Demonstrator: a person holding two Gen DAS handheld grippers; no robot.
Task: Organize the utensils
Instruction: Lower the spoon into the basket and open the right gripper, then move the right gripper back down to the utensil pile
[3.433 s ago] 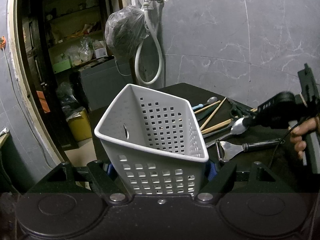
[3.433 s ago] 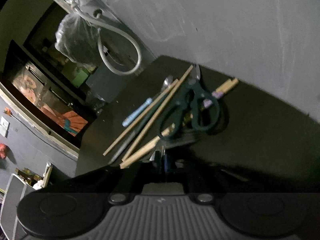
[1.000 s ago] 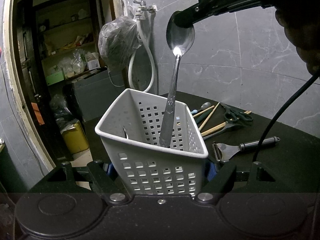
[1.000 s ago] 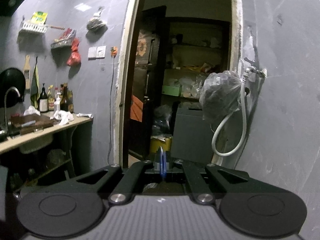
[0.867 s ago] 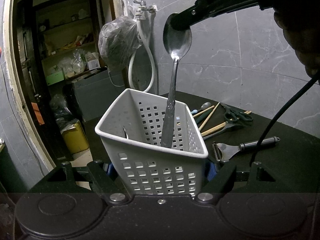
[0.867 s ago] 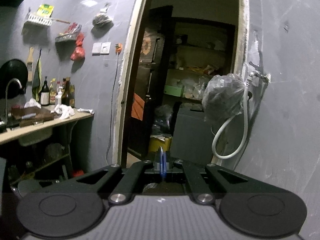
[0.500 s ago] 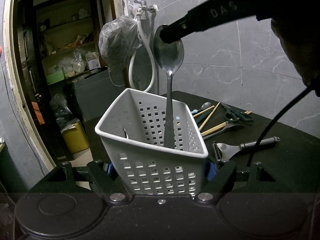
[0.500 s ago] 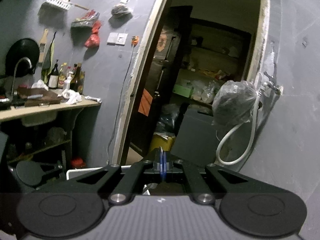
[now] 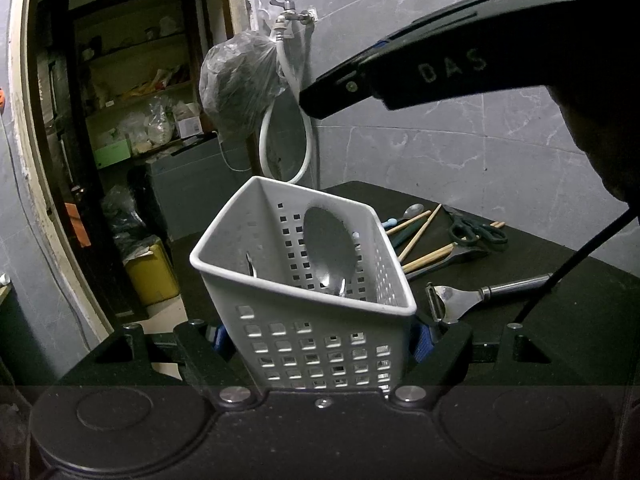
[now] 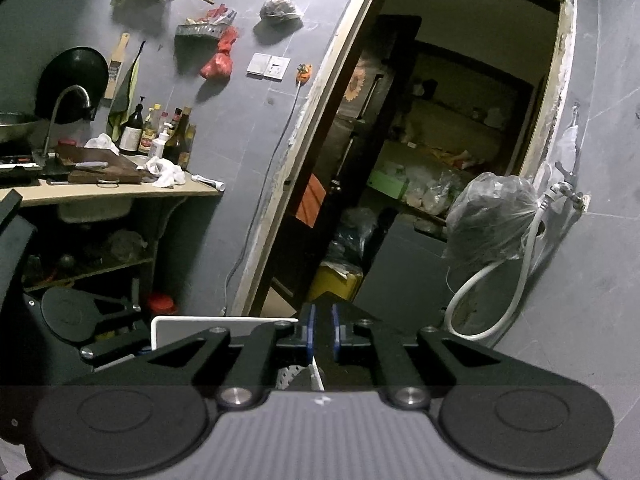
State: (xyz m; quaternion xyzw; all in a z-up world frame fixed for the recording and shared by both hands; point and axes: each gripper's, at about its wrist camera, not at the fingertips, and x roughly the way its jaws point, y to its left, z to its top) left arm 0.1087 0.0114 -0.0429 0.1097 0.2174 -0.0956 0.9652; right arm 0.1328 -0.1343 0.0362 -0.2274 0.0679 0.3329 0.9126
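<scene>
Spoon (image 9: 330,246), shiny steel, inside perforated white plastic basket (image 9: 320,344); left gripper (image 9: 320,336) fingers clamp basket; right gripper (image 10: 323,330) fingers opening above, empty.

spoon (image 9: 330,252) in basket (image 9: 304,344); peeler (image 9: 472,296), chopsticks (image 9: 424,236), scissors (image 9: 476,232) on table (image 9: 560,320) to its right.

The left wrist view sits low and very close behind a white perforated basket (image 9: 316,300) that fills its near centre, looking forward and slightly down across a dark table (image 9: 560,320) towards a grey tiled wall. The right gripper (image 9: 308,100) reaches into this view from the upper right.

The right wrist view looks from higher up, over the basket's white rim (image 10: 224,320) at its lower edge, towards a doorway (image 10: 440,160) and a kitchen counter at far left.

Both views share the basket, the doorway, a hanging plastic bag (image 9: 240,80) and a white hose (image 10: 492,292).
</scene>
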